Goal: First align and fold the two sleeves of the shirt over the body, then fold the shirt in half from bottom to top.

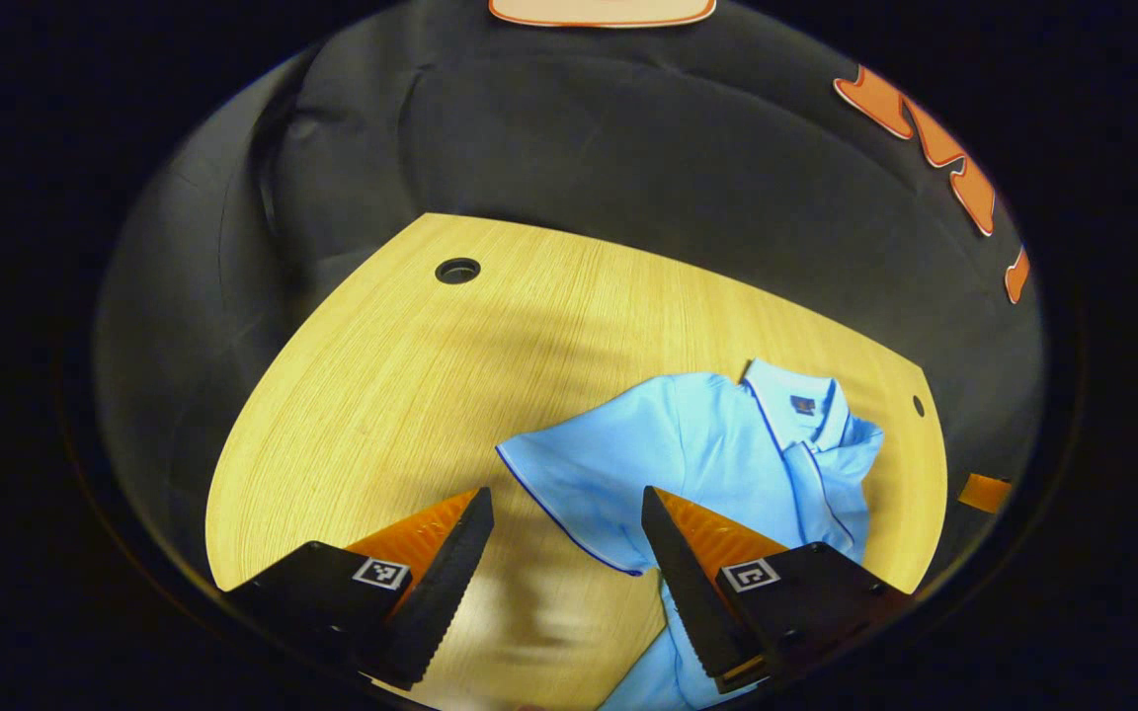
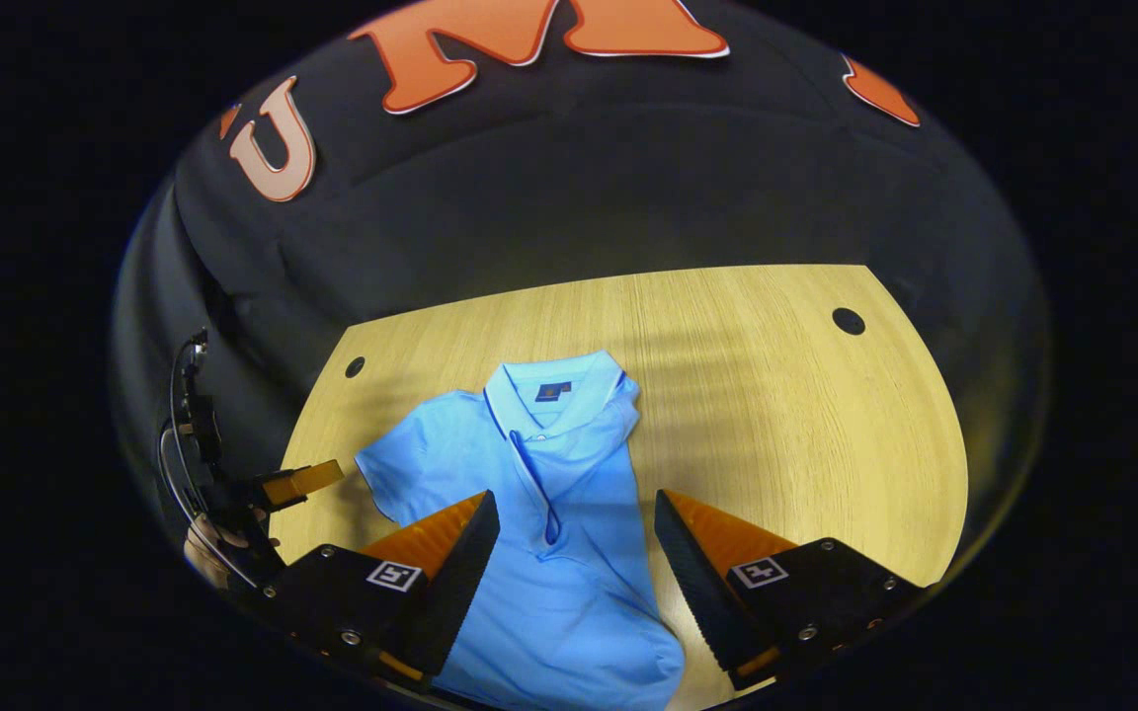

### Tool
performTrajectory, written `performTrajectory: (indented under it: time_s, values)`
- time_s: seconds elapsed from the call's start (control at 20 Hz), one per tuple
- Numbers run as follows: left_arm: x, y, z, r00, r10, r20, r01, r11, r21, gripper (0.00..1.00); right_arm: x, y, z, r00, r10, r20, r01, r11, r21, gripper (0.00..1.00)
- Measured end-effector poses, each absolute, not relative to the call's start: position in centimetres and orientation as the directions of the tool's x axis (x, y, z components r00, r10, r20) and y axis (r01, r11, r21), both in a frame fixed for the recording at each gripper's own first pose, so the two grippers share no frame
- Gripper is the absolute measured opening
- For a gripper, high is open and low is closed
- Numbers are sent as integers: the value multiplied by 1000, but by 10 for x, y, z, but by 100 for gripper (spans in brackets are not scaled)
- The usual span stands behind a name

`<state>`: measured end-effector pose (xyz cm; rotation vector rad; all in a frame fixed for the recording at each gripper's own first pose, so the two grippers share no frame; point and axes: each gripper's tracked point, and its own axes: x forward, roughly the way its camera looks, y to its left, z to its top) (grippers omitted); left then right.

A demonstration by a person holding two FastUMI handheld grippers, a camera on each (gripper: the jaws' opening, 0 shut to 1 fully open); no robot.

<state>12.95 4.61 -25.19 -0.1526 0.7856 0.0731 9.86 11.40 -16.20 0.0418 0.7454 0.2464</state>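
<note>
Shirt lay flat on the wooden counter, collar toward the far wall, one sleeve spread sideways. Left gripper and right gripper hung above it, jaws spread, holding nothing.

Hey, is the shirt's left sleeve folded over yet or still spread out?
Spread out. The sleeve lies flat on the table, beside the shirt body.

1 shirt, 1 table, 2 grippers
</note>
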Motion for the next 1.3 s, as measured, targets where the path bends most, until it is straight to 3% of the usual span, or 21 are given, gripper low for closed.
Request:
performTrajectory:
  time_s: [0.35,0.85,0.9,1.0,1.1,1.15,1.3]
  values:
    - [139,45,-295,623,13,-782,-169,979,-118,99,91,82,-176,686,223,-693,-161,975,155,98]
    - [149,46,-314,600,51,-799,-181,981,-74,99,85,59,-185,675,217,-705,-120,975,185,98]
    - [149,48,-315,598,61,-799,-178,982,-58,95,85,58,-185,676,217,-704,-115,975,190,98]
    - [149,53,-317,598,93,-796,-182,983,-21,77,82,54,-186,676,218,-704,-108,974,198,98]
    - [149,55,-315,599,109,-794,-192,981,-10,51,80,50,-189,674,215,-707,-104,975,198,98]
    - [149,51,-317,600,96,-794,-173,985,-12,53,78,48,-190,673,214,-708,-101,975,198,98]
    - [154,42,-317,612,98,-785,-154,988,3,15,75,46,-192,671,211,-711,-97,975,198,98]
